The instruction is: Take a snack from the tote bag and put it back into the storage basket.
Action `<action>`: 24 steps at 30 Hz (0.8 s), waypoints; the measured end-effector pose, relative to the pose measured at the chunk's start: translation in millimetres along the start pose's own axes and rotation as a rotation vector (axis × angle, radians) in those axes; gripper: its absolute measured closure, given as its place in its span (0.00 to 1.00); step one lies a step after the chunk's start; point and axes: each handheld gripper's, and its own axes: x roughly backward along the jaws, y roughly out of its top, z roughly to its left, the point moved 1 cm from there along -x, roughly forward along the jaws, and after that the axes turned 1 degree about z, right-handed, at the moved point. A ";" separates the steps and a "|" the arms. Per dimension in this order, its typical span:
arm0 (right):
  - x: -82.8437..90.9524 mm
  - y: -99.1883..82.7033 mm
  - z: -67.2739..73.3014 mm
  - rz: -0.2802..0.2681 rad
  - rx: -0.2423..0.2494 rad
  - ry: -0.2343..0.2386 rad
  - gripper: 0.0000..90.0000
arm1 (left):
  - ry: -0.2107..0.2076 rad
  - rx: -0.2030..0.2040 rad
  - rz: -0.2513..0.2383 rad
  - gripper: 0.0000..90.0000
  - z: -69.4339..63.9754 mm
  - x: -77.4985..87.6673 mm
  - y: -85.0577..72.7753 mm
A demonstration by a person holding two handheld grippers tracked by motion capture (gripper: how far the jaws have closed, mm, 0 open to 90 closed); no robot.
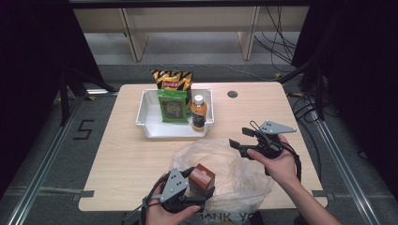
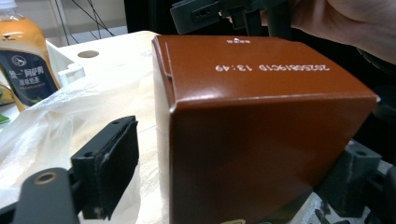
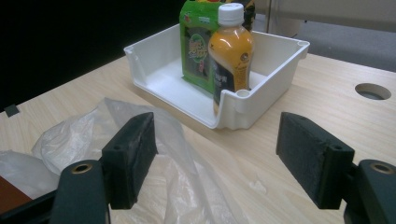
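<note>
Brown cardboard, date code stamped on top, marks the box (image 1: 202,179) that sits between the fingers of the left gripper (image 1: 199,185) at the near edge of the tabletop (image 1: 126,154), resting at the mouth of a clear plastic bag (image 1: 234,168). From the left gripper view, the box (image 2: 261,130) stands between the two pads with a visible gap at the left finger (image 2: 109,163); the far pad is partly hidden behind the carton, so contact on that side cannot be confirmed. The fingers stand spread wide, not yet pinching.

Off to the right, the right gripper (image 1: 244,140) hovers over the bag's far rim, its fingers (image 3: 130,156) spread and holding nothing. Beyond it a white bin (image 1: 145,123) holds a green pouch (image 1: 172,107) and an orange drink bottle (image 1: 198,112), with a chip bag (image 1: 172,79) standing behind the pouch.

The work appears to be bagging the box. Done well, the left fingers would close squarely on the carton's flat sides, low enough to stop it tipping, with only enough pressure to avoid denting the cardboard. The right gripper looks best used to pinch the film's edge and lift it, keeping the mouth wide so the carton slides in without snagging.
</note>
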 end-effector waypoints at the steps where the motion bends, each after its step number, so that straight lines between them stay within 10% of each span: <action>1: 0.0 0.0 0.0 0.000 0.001 0.000 0.32 | 0.003 -0.002 -0.002 0.20 0.0 0.0 0.1; 24: 0.6 0.1 -2.3 0.003 0.017 -0.001 0.32 | 0.030 -0.030 -0.046 0.39 -2.5 3.3 0.1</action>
